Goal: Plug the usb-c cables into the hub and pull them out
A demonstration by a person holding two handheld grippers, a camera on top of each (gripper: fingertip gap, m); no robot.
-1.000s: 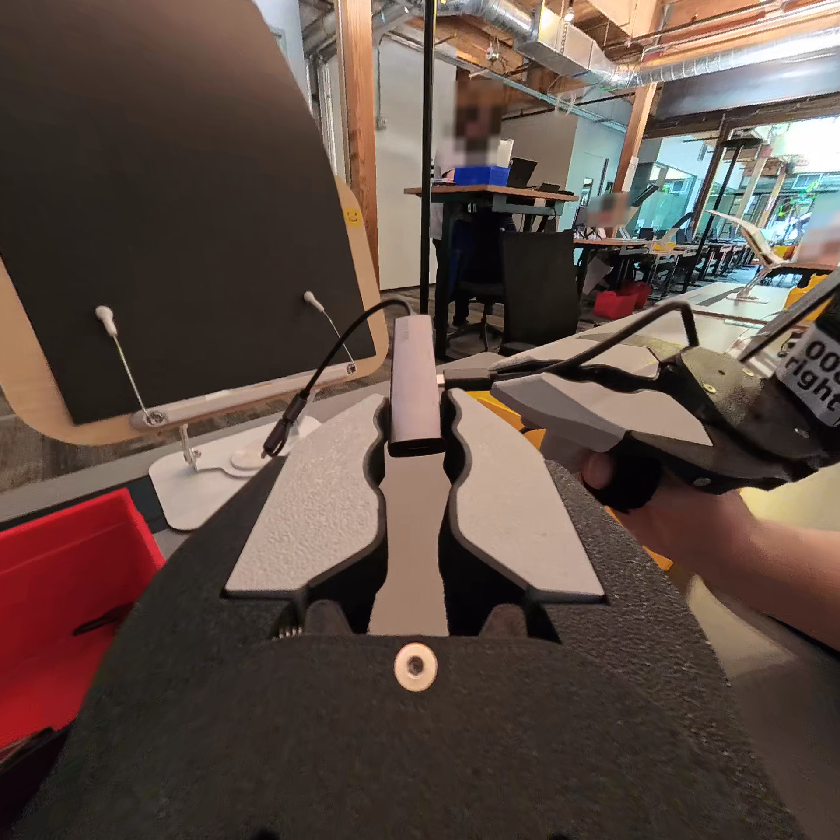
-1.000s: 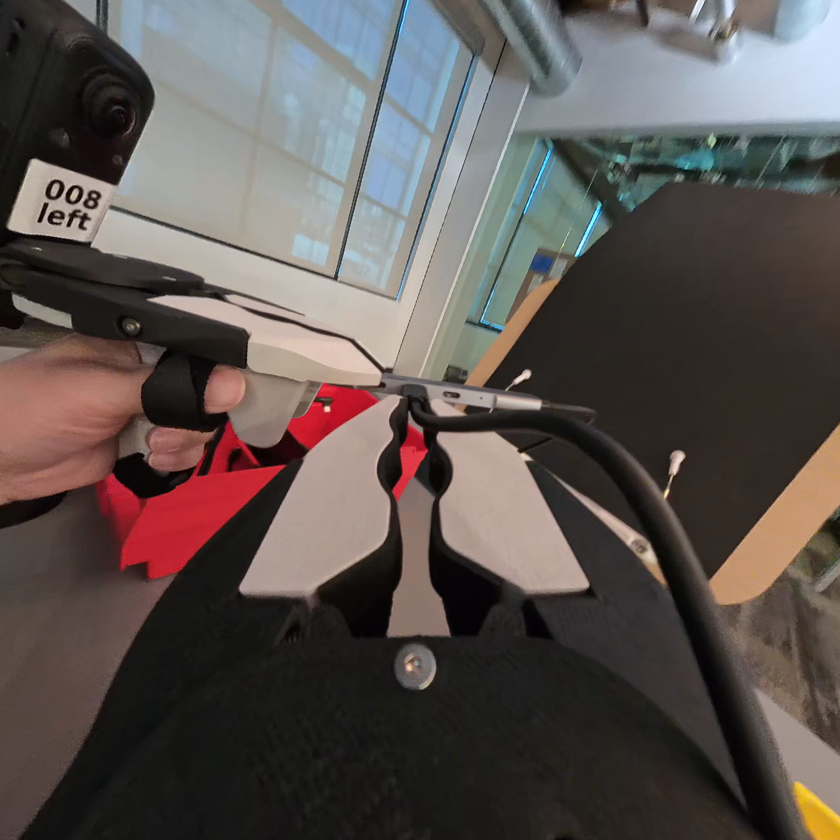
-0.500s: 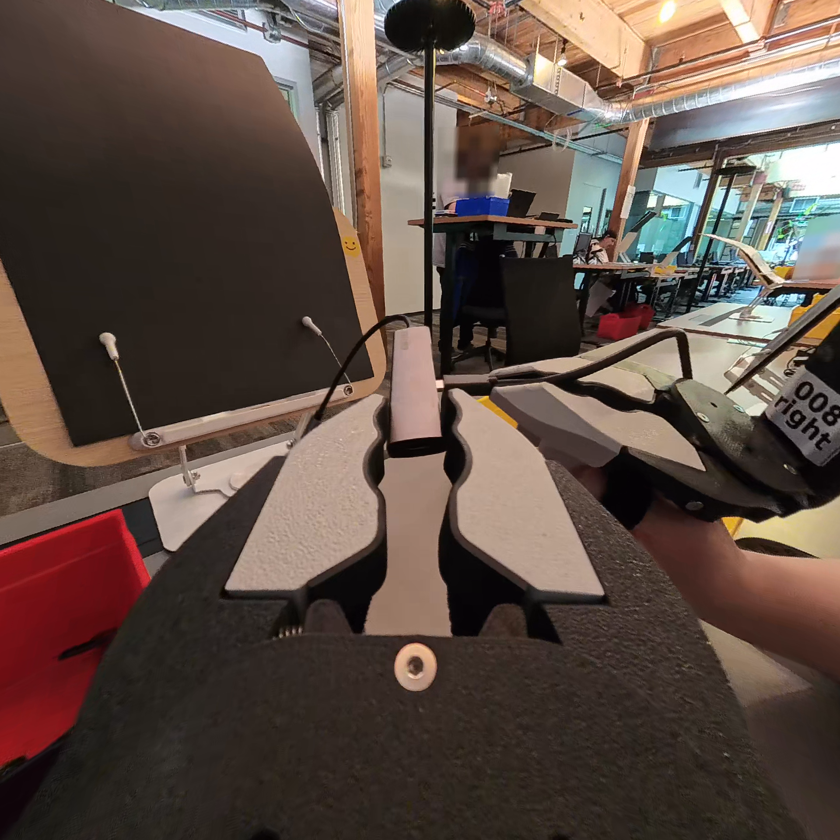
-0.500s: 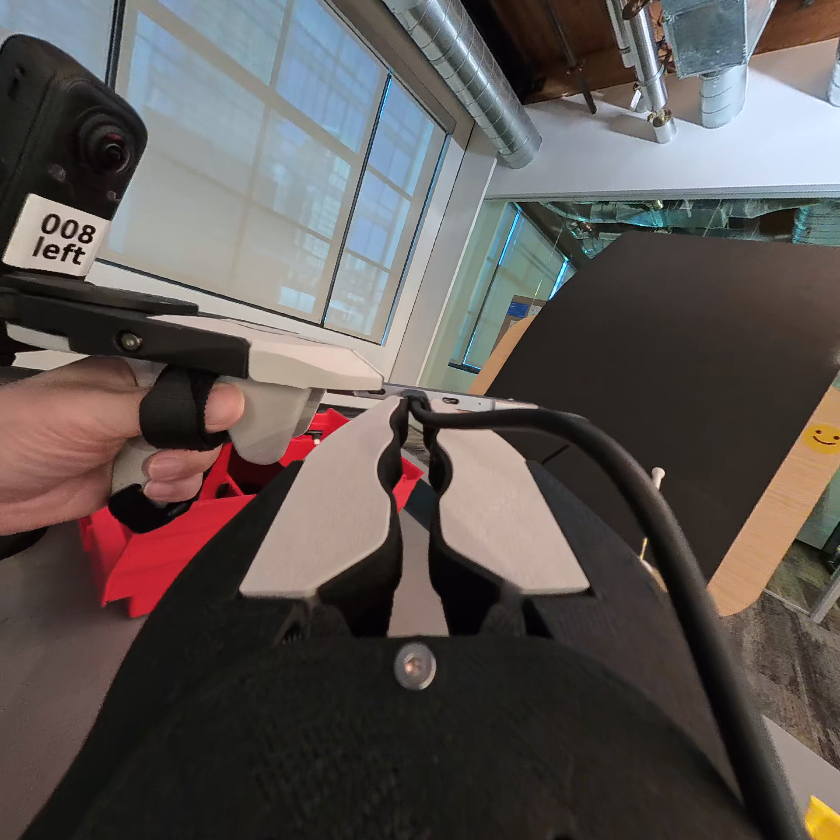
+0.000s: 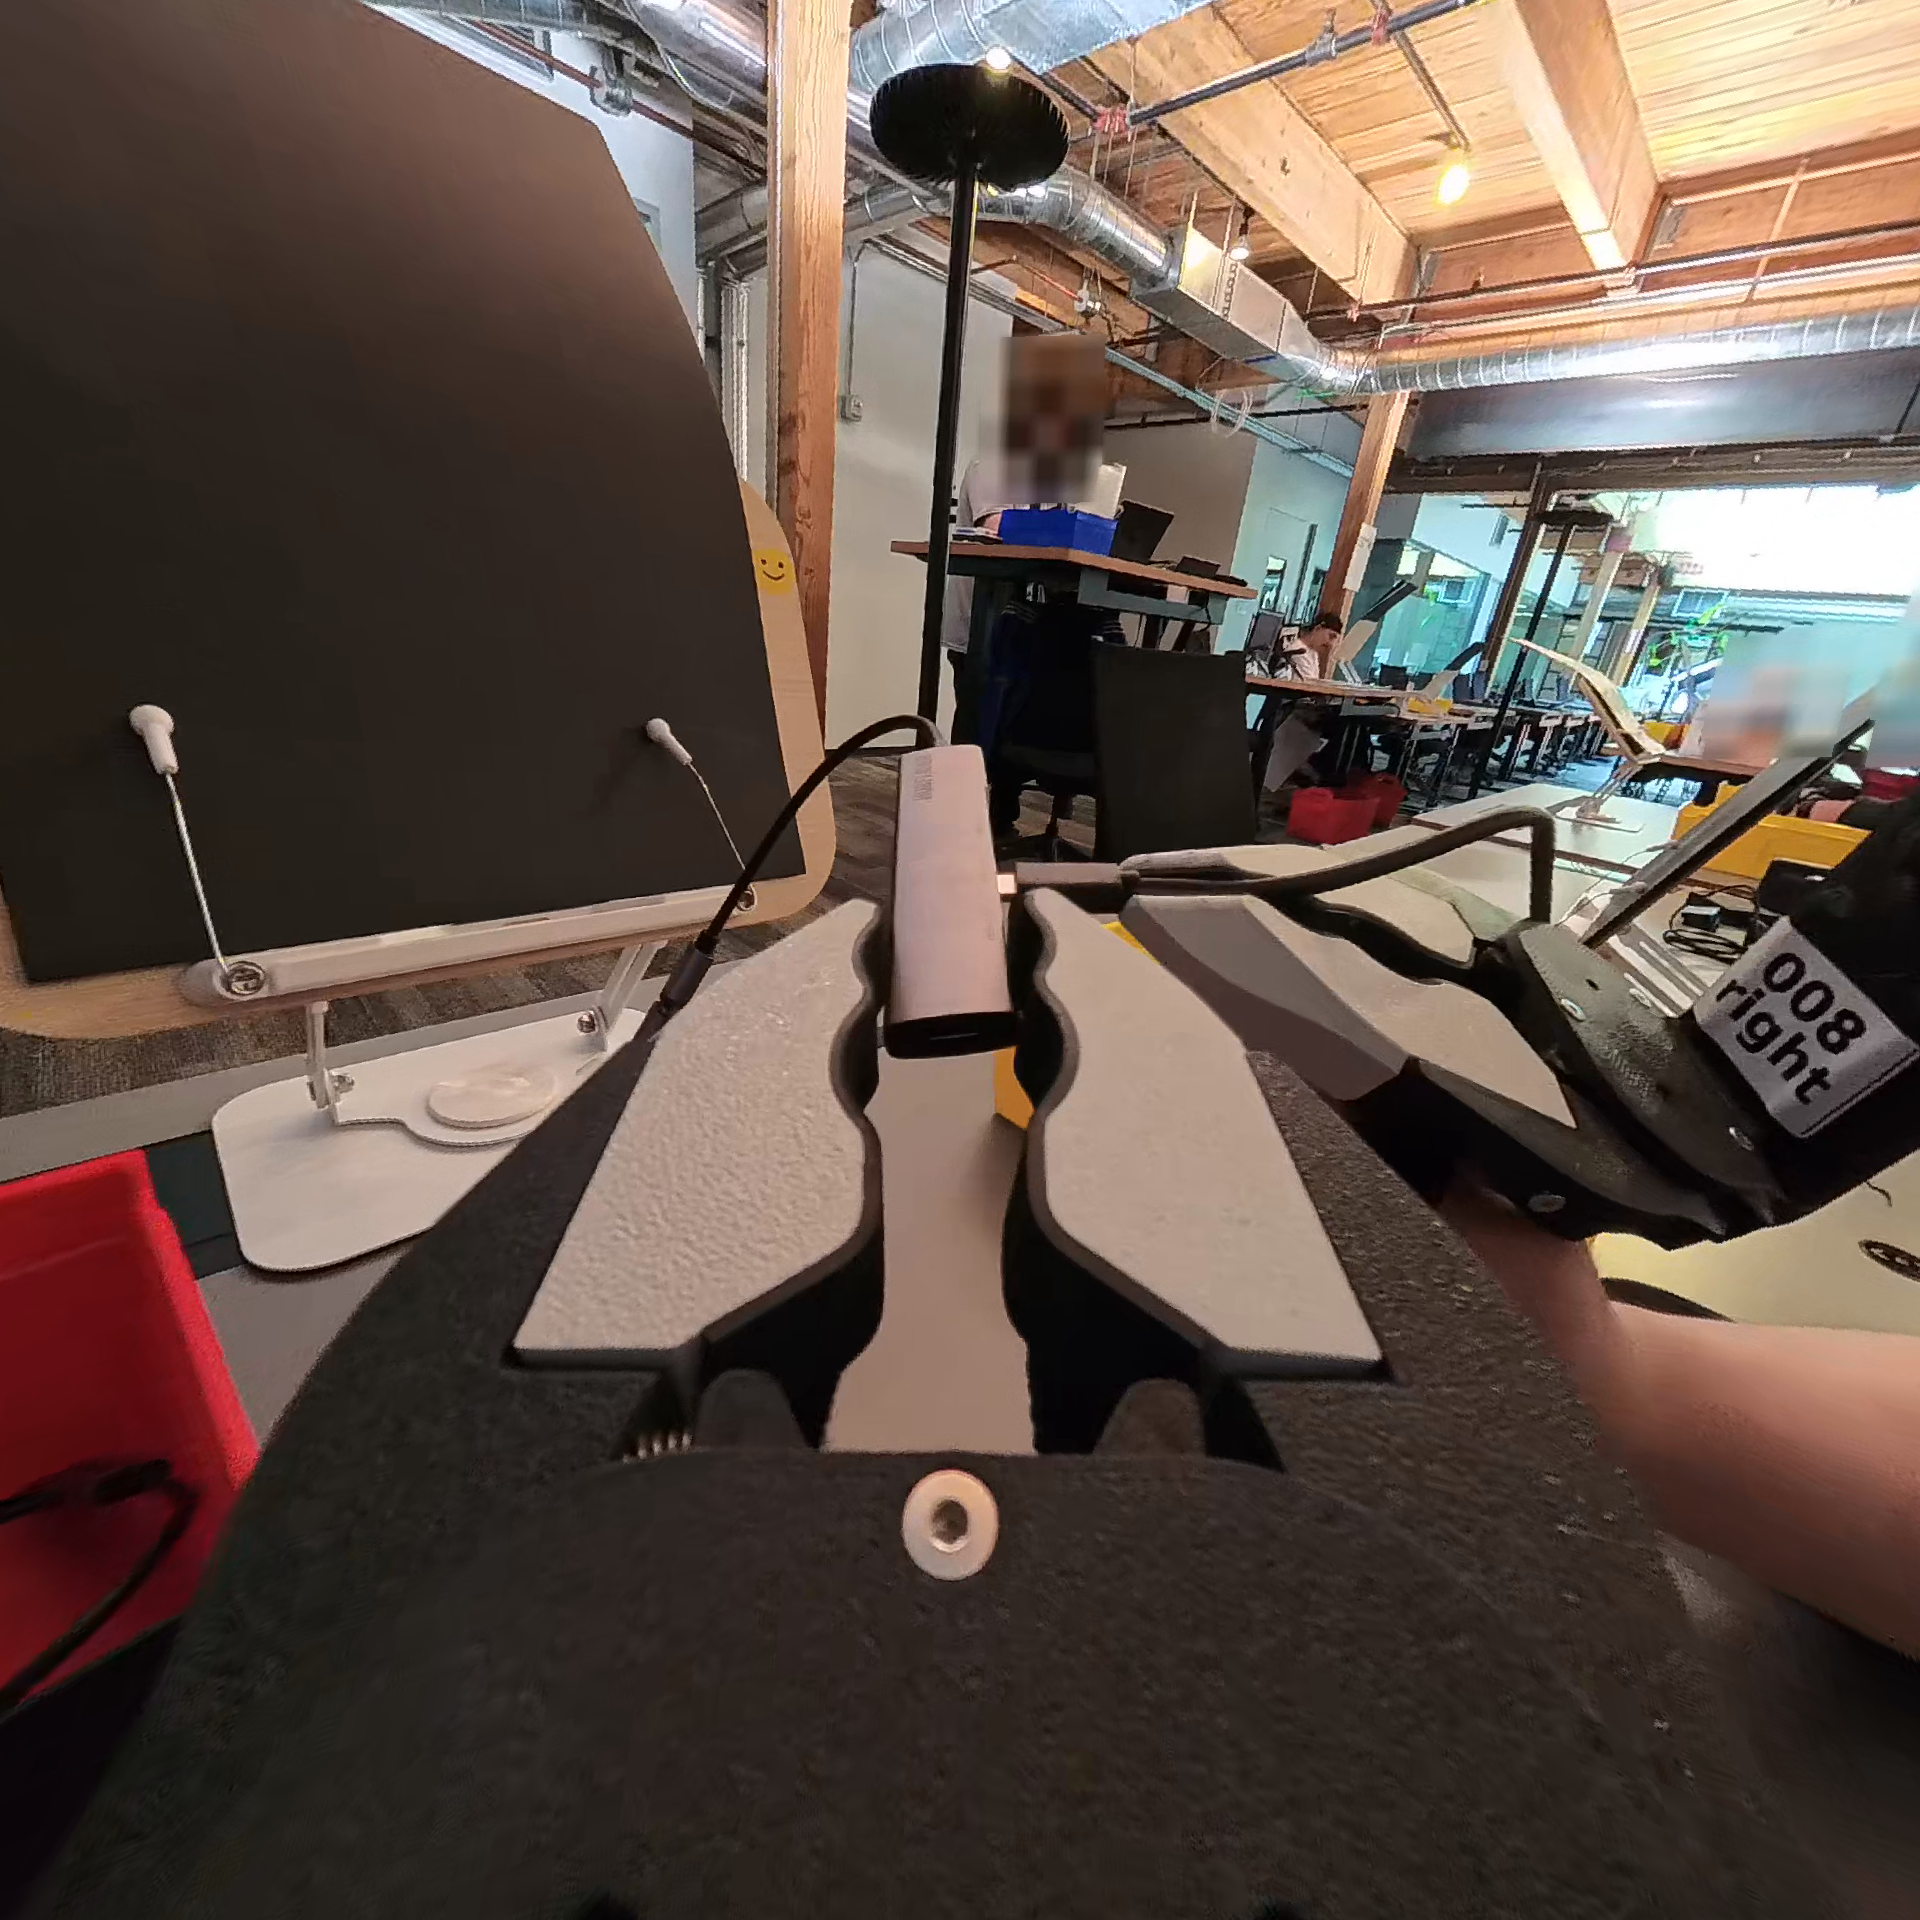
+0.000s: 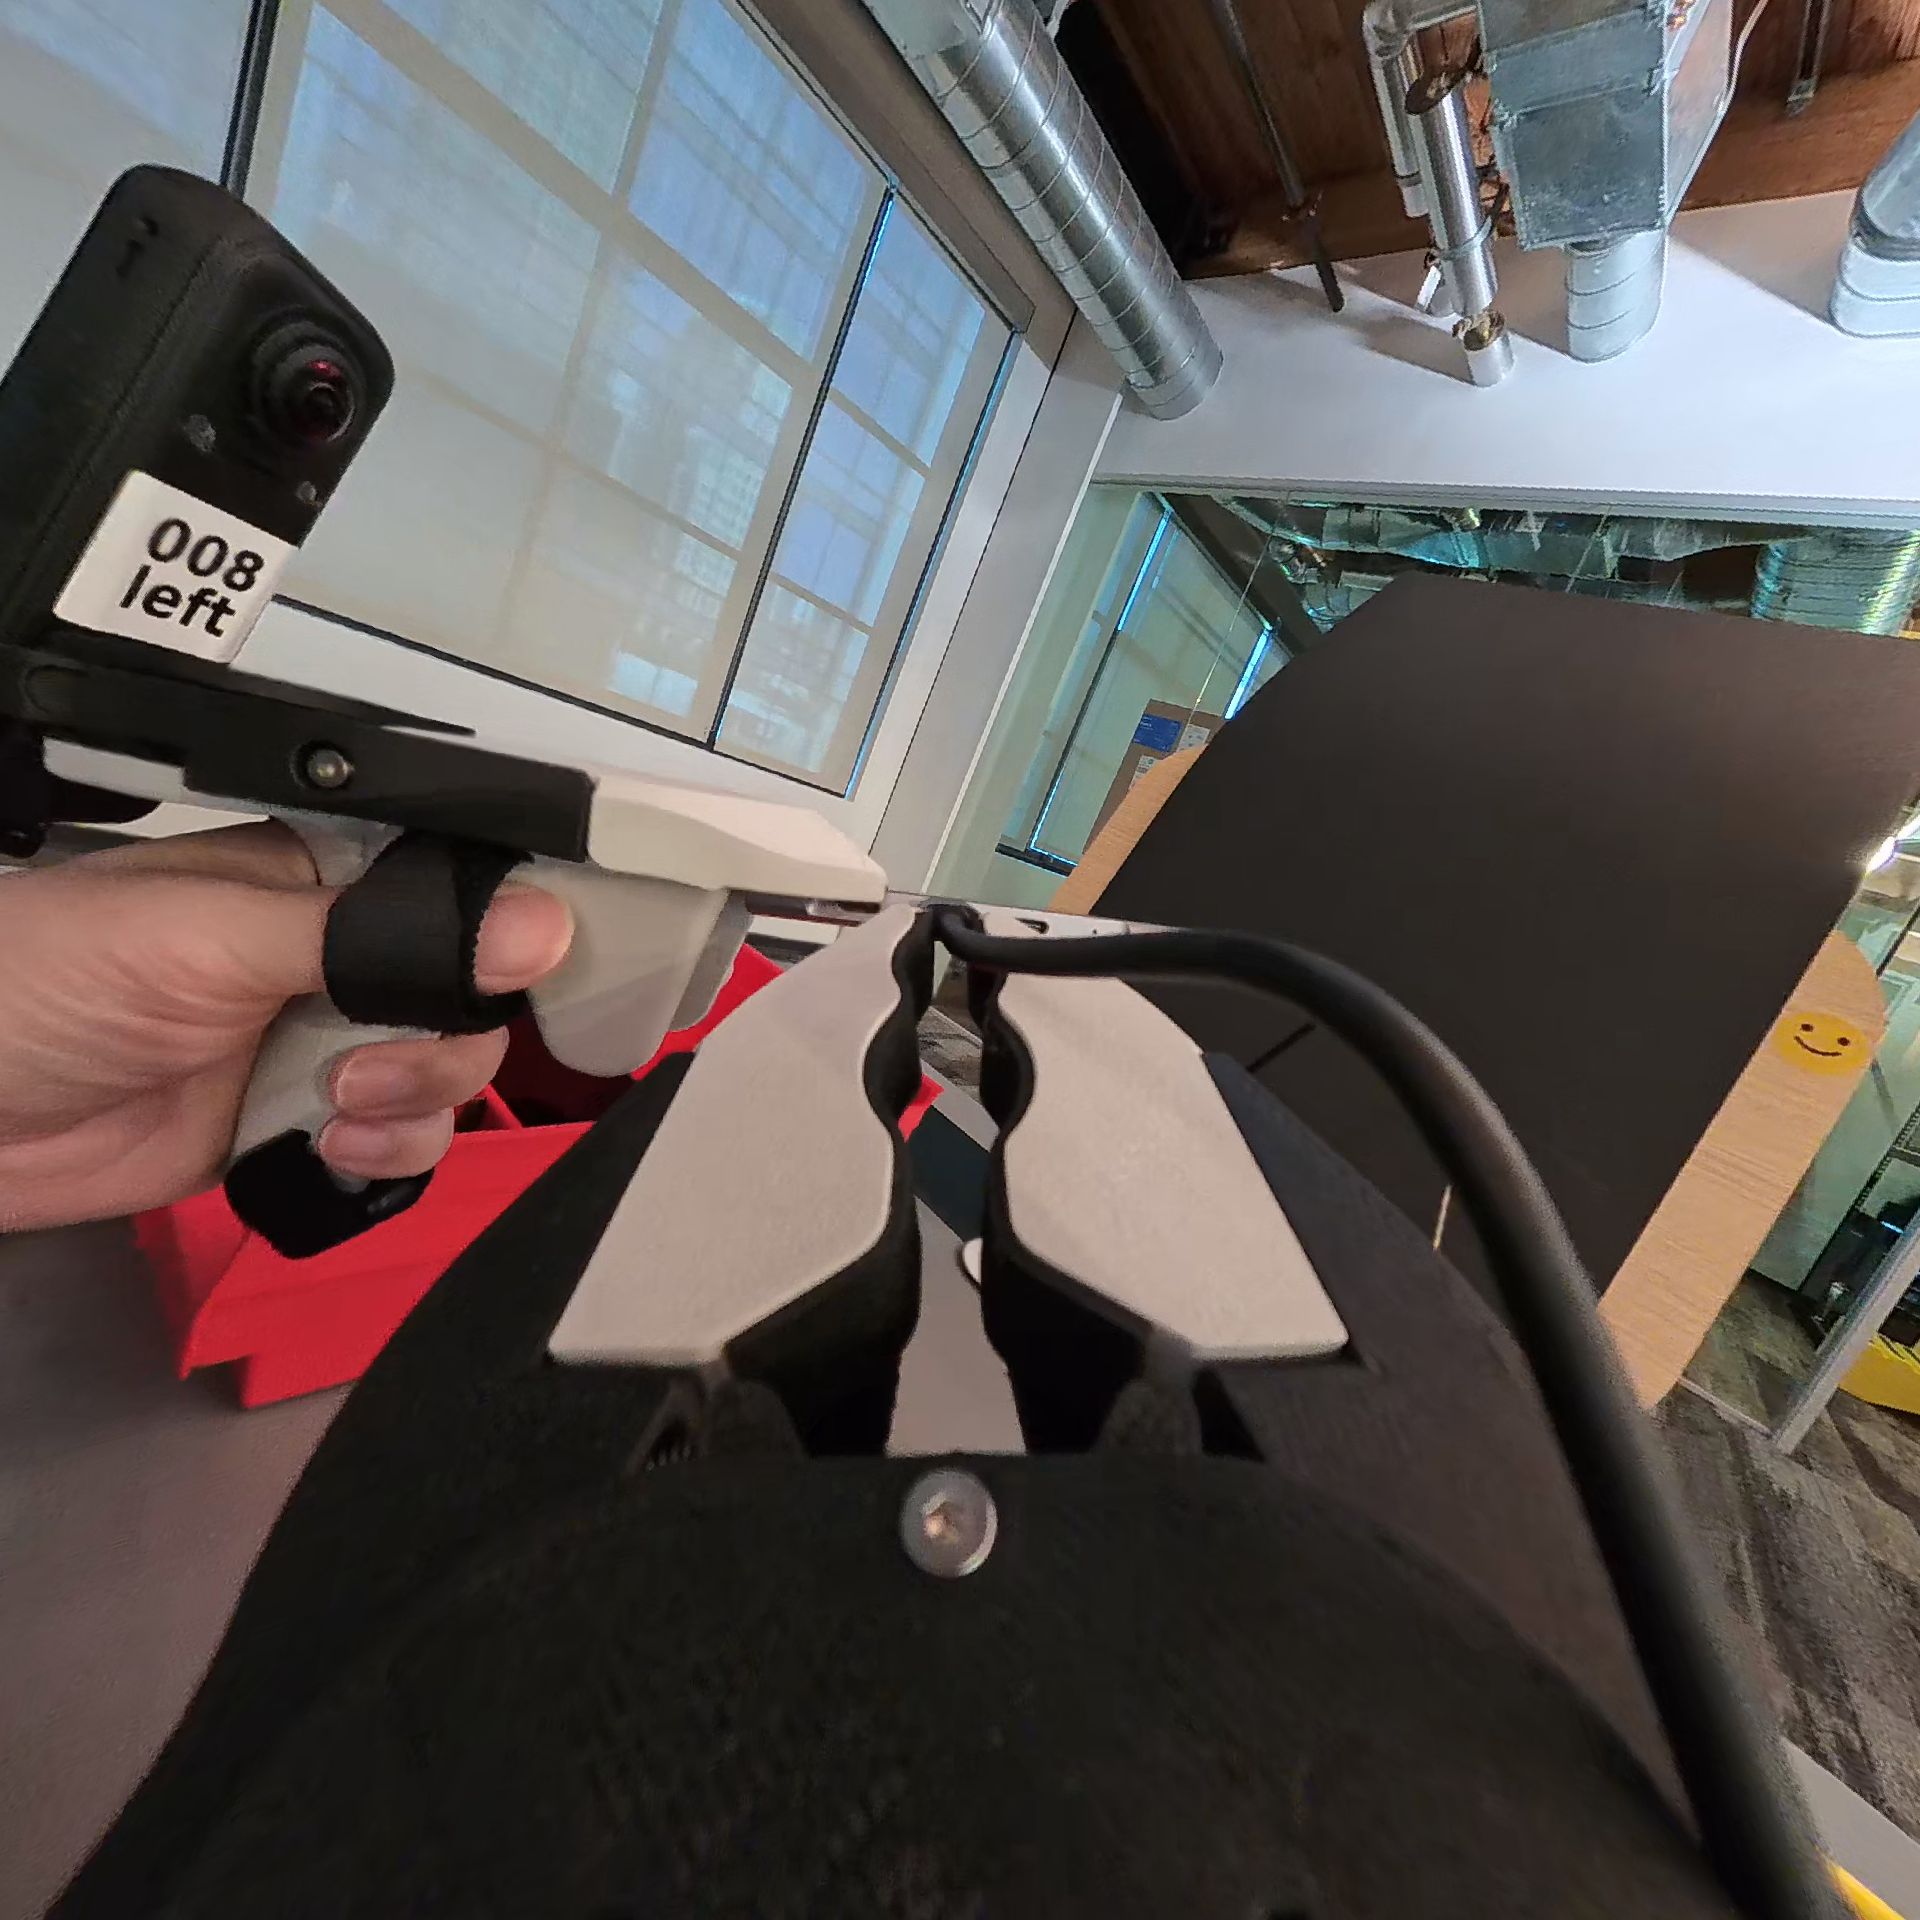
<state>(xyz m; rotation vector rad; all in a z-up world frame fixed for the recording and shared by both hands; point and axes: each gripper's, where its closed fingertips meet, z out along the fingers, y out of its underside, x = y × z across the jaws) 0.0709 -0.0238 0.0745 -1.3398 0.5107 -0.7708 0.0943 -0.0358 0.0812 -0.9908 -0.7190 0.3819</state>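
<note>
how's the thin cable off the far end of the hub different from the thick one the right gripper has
The thin cable leaves the hub's far end and droops free, ungripped; the thick cable meets the hub's right side, its plug pinched by the right gripper. The thin cable is slimmer; the thick cable arcs stiffly back over that gripper. Both are black and join the grey hub clamped in the left gripper.

The right gripper point(image 6: 948, 940) pinches the plug end of a black cable point(image 6: 1455, 1101), which loops off toward four o'clock. Just beyond its fingertips at twelve o'clock lies the slim grey hub point(image 6: 1039, 923), edge-on, held by the left gripper point(image 6: 831, 883) coming in from nine o'clock in a person's hand point(image 6: 187, 1029). A red bin point(image 6: 343, 1309) sits at eight o'clock, a black board point(image 6: 1507, 883) at two o'clock.
</note>
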